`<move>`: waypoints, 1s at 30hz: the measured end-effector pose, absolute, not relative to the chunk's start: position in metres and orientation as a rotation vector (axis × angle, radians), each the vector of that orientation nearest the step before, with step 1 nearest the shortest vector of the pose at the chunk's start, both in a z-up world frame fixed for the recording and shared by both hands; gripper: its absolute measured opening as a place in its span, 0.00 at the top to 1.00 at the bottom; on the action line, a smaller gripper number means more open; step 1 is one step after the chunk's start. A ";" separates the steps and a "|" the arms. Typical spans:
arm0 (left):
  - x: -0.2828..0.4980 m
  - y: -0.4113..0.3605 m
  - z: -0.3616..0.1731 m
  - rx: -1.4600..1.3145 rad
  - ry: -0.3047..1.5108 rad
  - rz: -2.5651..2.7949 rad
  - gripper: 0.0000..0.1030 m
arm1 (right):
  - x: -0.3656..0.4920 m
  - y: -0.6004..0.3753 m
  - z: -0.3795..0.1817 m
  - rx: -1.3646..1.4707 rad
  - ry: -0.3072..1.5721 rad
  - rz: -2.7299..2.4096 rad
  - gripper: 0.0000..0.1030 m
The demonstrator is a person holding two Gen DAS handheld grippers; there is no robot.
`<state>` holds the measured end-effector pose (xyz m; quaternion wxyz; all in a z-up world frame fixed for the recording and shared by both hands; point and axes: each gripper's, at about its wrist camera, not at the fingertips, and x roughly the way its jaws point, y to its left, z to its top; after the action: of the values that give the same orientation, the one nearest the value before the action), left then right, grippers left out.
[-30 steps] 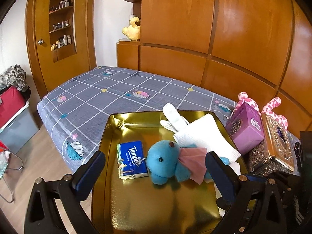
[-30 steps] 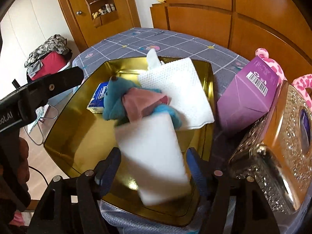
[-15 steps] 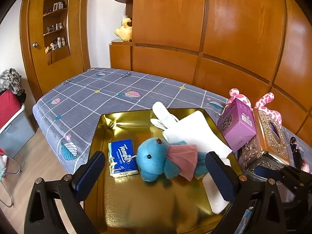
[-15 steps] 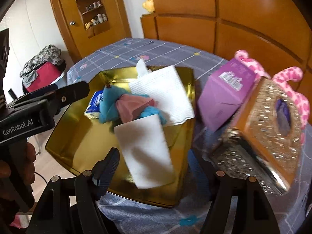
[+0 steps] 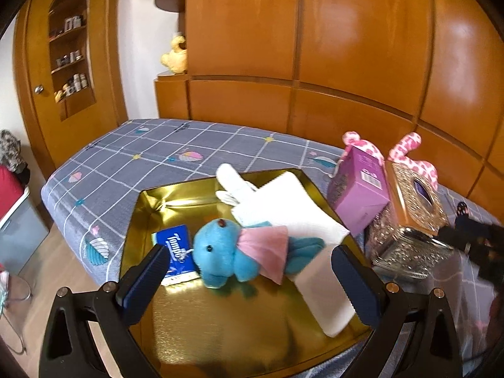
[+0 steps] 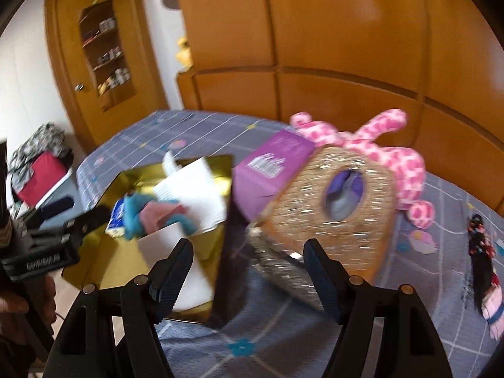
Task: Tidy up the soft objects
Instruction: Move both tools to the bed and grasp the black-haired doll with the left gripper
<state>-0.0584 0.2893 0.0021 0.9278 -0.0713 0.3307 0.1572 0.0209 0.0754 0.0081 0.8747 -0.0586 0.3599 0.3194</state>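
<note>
A gold tray (image 5: 151,208) lies on the bed. It holds a blue plush (image 5: 220,252) with a pink ear, a blue tissue pack (image 5: 176,245), a white cloth (image 5: 283,204) and a white pad (image 5: 324,299). My left gripper (image 5: 250,278) hovers open above the tray's near side, with the plush beyond its fingers. My right gripper (image 6: 247,272) is open and empty, and points at a glittery tissue box (image 6: 330,214) to the right of the tray (image 6: 126,252). A pink spotted plush (image 6: 378,145) lies behind that box.
A purple carton (image 6: 274,170) leans between tray and glittery box. A dark doll (image 6: 482,252) lies on the grey checked bedcover (image 6: 441,195) at the right. Wooden panels rise behind the bed. The left gripper (image 6: 47,245) and a hand show at the left edge.
My right gripper has drawn back from the white pad, which stays in the tray, and swung right and up toward the glittery box. The left gripper shifted a little.
</note>
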 end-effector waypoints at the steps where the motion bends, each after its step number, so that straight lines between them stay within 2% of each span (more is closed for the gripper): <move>1: -0.058 0.285 0.002 -0.136 0.680 0.310 0.00 | 0.023 0.069 0.010 -0.112 0.746 0.649 0.29; 12: -0.057 0.243 0.015 -0.103 0.646 0.122 0.00 | 0.063 -0.036 0.022 -0.013 0.741 0.395 0.29; 21: -0.042 0.177 0.035 -0.032 0.629 -0.126 0.00 | 0.093 -0.186 0.029 0.161 0.723 0.032 0.29; 30: -0.010 0.084 0.034 0.045 0.701 -0.341 0.01 | 0.103 -0.322 -0.012 0.386 0.761 -0.317 0.29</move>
<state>-0.0105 0.0843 0.0338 0.9248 0.0217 0.3416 -0.1663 0.1033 -0.3219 -0.0124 0.8982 0.1865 0.3673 -0.1532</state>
